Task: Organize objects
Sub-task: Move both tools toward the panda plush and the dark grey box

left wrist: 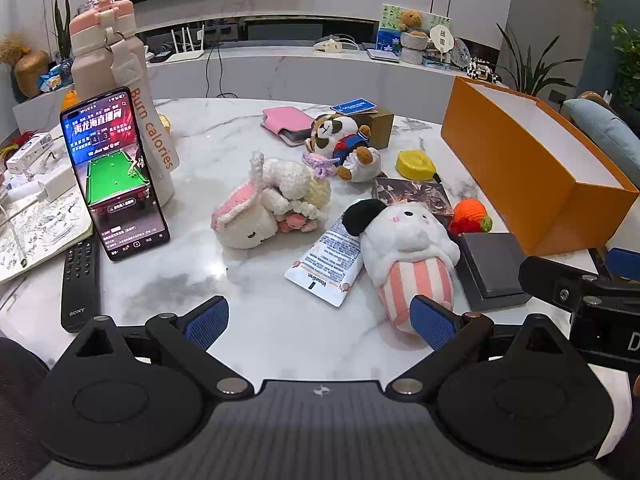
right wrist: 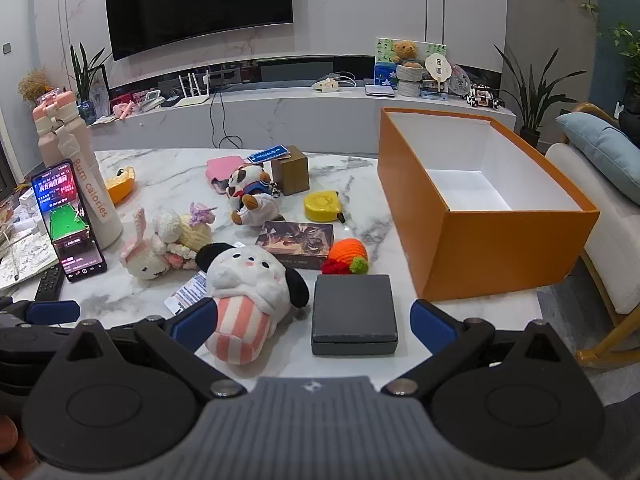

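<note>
Right wrist view, right gripper spread wide, dark box between fingers, untouched.

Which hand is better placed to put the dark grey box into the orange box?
Right, probably. The right gripper is open with the grey box directly ahead between its fingers, and the orange box sits just to its right. From the left gripper, the grey box lies off to the side.

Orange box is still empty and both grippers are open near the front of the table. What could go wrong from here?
1. The striped plush lies on the Vaseline tube; lifting it may drag the tube along.
2. The phone leans upright against the pink bottle; a sweep by the left gripper could topple it.
3. The right gripper straddles plush and dark grey box.
</note>
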### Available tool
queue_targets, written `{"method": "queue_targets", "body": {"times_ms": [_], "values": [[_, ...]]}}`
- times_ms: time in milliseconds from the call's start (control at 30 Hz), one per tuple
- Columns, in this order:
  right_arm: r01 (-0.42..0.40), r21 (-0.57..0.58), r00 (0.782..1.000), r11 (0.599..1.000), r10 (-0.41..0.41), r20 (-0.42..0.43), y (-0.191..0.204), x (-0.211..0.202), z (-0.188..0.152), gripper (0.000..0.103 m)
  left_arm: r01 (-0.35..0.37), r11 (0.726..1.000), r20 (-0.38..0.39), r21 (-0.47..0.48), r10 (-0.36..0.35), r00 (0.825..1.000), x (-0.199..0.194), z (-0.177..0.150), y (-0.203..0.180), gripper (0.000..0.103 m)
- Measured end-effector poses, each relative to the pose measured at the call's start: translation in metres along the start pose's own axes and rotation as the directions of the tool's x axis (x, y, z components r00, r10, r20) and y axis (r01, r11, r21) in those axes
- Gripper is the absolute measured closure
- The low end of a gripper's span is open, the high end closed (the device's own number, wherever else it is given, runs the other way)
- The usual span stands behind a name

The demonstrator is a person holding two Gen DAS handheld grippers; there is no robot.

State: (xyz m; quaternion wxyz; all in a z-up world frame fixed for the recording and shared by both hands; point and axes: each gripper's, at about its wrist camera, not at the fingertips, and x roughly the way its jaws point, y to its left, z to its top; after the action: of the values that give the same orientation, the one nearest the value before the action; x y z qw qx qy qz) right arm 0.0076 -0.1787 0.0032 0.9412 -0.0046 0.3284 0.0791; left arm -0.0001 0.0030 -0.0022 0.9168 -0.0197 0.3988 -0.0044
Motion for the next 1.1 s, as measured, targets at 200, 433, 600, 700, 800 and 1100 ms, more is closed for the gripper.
{"method": "queue_targets", "body": {"times_ms": [200, 433, 600, 700, 800, 1100], "values": [[-0.001, 0.0, 1.0, 1.0, 0.001, 0.0, -0.0005, -0.0004, -0.0002, 0.001, 0.0, 1.0, -0.005, -0.004, 0.0, 1.0, 0.0013, -0.0016, -0.0003, 0.0], [0.004, 0.002, 1.0, 1.0, -0.004, -0.004, -0.0008, -0.0003, -0.0032, 0.001, 0.003, 1.0, -0.012, -0.009, -0.003, 1.0, 0.0028, -0.002, 0.0008, 0.0], [0.004, 0.005, 1.0, 1.0, -0.004, -0.007, -0.0013, 0.0001, -0.0042, 0.001, 0.002, 1.0, -0.014, -0.009, -0.002, 1.0, 0.0039, -0.0024, 0.0007, 0.0], [0.004, 0.006, 1.0, 1.0, -0.004, -0.01, -0.0012, 0.0003, -0.0052, 0.001, 0.003, 1.0, -0.016, -0.011, -0.003, 1.0, 0.0044, -0.0028, 0.0008, 0.0], [0.005, 0.006, 1.0, 1.0, -0.005, -0.012, -0.0011, 0.0008, -0.0044, 0.001, 0.002, 1.0, -0.017, -0.012, -0.002, 1.0, 0.005, -0.0037, 0.001, 0.0], [0.007, 0.006, 1.0, 1.0, -0.007, -0.015, -0.0005, 0.0016, -0.0053, 0.001, 0.002, 1.0, -0.02, -0.013, -0.002, 1.0, 0.0062, -0.0052, 0.0018, 0.0]]}}
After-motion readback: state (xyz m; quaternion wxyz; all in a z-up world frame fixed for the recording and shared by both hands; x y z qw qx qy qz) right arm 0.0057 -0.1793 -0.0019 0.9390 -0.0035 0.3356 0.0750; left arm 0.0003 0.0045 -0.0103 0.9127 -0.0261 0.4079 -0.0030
